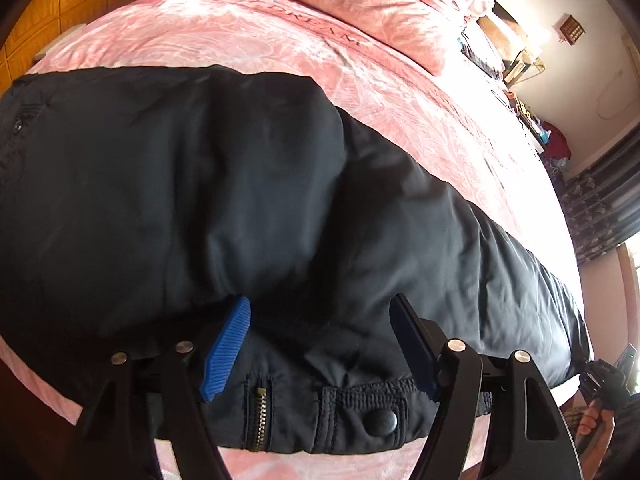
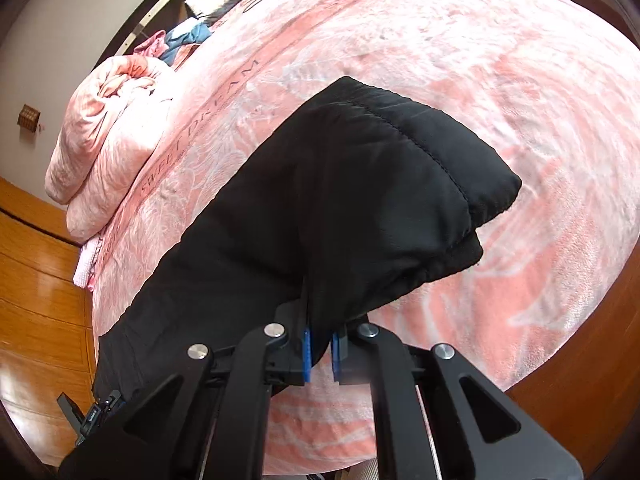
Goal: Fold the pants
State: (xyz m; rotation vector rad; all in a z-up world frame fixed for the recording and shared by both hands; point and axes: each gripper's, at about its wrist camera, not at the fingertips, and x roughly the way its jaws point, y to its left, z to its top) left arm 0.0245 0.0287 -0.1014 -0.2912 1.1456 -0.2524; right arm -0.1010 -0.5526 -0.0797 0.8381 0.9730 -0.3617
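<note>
Two tongs over black pants [image 1: 240, 200] on a pink bed [image 1: 260, 40]: left tongs [image 1: 320, 344] spread wide at the waistband, right tongs [image 2: 320, 350] clenched on the cuffs.

Black pants [image 1: 200, 200] cut off at the left edge in the left wrist view, far cuffs lost in glare. Clutter on the side shelf [image 1: 516, 92] too small to identify. Fabric gripped by the right gripper [image 2: 320, 354] hidden behind its jaws; bed [image 2: 440, 60] cropped on all sides.
</note>
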